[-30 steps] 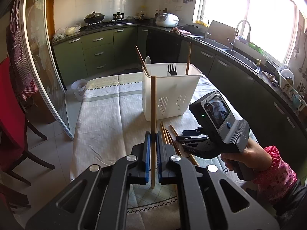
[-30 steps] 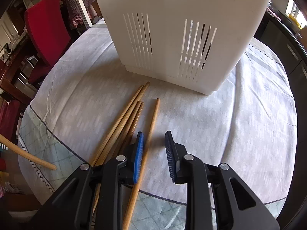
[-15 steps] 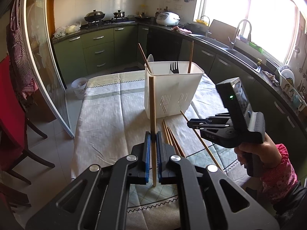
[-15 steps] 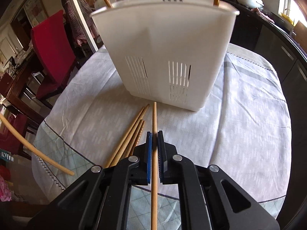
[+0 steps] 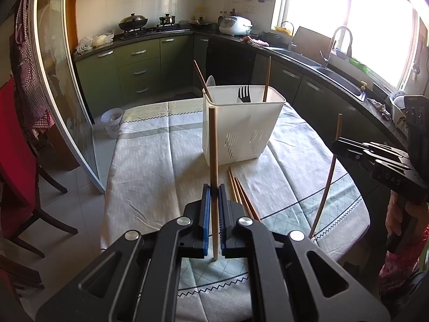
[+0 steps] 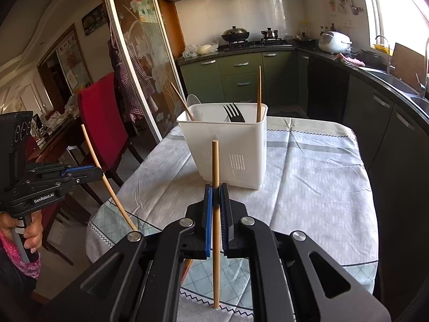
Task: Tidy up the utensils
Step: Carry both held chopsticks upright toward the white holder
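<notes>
Change vs. one second back: right gripper (image 6: 216,201) was low over the table with jaws apart astride a flat-lying chopstick; jaws have since closed on it and the gripper has risen. That chopstick (image 6: 215,187) is now clear of the cloth, near vertical, clamped between the blue pads. Left gripper (image 5: 213,201) unchanged: jaws pinched shut on its own chopstick (image 5: 213,161), upright at frame centre.

Left wrist view, left to right: red chair (image 5: 16,161) at left edge, open floor beside the table's left edge, bare tablecloth (image 5: 150,166) across centre-left. White caddy (image 5: 241,128) stands upper centre, holding two chopsticks, a spoon and a black fork (image 5: 243,94). Three loose chopsticks (image 5: 241,196) lie on the cloth just right of the left gripper's fingers, in front of the caddy. Right gripper sits at right edge, over the table's right rim.

Right wrist view: cloth right of caddy bare to table edge.
</notes>
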A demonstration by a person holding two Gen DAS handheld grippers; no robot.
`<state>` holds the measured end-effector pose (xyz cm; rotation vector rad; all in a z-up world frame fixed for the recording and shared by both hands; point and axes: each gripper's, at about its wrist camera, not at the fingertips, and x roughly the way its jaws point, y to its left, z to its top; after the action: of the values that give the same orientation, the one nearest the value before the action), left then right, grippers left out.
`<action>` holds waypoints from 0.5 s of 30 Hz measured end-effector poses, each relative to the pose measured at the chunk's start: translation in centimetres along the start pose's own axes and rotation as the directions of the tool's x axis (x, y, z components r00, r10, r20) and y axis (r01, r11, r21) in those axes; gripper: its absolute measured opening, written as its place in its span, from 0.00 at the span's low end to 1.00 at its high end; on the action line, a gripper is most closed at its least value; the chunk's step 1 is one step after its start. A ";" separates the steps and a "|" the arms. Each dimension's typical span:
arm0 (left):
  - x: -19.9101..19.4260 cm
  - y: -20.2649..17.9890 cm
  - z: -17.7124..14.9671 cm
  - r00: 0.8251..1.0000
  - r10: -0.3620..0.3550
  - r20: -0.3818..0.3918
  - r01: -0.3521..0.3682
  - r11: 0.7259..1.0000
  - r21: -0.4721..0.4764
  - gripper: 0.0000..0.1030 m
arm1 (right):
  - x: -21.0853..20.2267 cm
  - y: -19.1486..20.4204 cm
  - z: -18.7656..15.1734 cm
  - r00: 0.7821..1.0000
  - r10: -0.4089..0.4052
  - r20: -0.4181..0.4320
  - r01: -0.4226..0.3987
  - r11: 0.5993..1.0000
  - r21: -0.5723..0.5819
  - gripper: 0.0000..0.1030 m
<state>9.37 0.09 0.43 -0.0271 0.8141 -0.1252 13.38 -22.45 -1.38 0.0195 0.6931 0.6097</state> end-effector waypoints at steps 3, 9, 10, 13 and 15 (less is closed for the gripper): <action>-0.2 -0.1 0.1 1.000 -0.002 0.003 0.002 1.000 0.003 0.05 | -2.2 -0.3 0.0 1.000 -0.001 0.031 0.001 1.000 -0.007 0.06; -0.7 -0.6 0.3 1.000 0.000 0.013 -0.001 1.000 0.012 0.05 | -3.7 0.0 0.7 0.998 0.004 0.069 -0.002 1.000 -0.026 0.06; -0.8 -0.6 0.3 1.000 -0.001 0.014 0.000 1.000 0.012 0.05 | -3.7 0.1 0.9 0.997 0.005 0.073 -0.003 1.000 -0.027 0.06; -1.0 -0.8 0.8 1.000 -0.011 0.013 0.011 1.000 0.012 0.05 | -4.2 0.2 1.5 0.996 0.006 0.089 -0.003 0.999 -0.033 0.06; -1.3 -0.9 1.3 1.000 -0.018 0.017 0.017 1.000 0.020 0.05 | -4.4 0.3 2.1 0.995 0.008 0.101 -0.004 0.999 -0.040 0.06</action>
<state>9.32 -0.68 2.28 -0.0163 0.7955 -0.1494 11.82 -24.14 2.94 0.0153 0.5825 0.6239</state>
